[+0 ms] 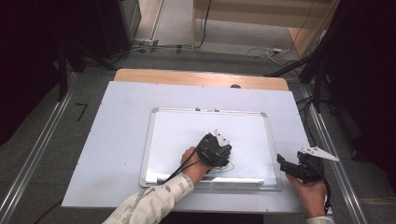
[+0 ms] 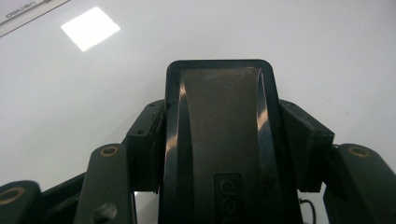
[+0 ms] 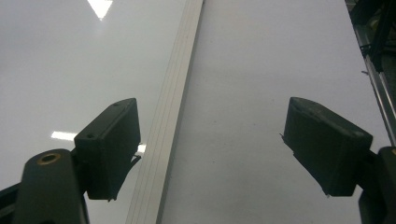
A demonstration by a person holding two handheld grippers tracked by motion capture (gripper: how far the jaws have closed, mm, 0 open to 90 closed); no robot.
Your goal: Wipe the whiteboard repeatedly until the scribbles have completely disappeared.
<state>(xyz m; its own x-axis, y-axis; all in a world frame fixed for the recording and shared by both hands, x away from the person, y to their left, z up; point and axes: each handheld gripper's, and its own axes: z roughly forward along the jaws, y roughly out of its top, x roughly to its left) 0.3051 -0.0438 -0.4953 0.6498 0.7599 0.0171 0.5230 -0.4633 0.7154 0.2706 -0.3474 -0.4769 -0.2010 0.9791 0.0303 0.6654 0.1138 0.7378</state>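
The left hand-held gripper point(image 2: 219, 140) is clamped on a black eraser point(image 2: 219, 135), its two pads pressed to the eraser's long sides, over the lower middle of the whiteboard point(image 1: 159, 140). The right hand-held gripper point(image 3: 210, 154) holds nothing — its jaws stand wide apart, just off the whiteboard's right frame.

Risks, as judged:
- The eraser is glossy and smooth-sided; hard downward pressure during a wipe could let it tilt or slide out of the pads.
- The whiteboard lies loose on the white surface point(image 1: 107, 154) with nothing pinning it — a sideways stroke could drag it along.
- A black scribble point(image 1: 226, 169) sits just beside the left hand-held gripper, toward the whiteboard's bottom edge; a short stroke could miss part of it.

Eraser: black, rectangular, rounded corners, shiny top with raised lettering, seen end-on against the whiteboard.
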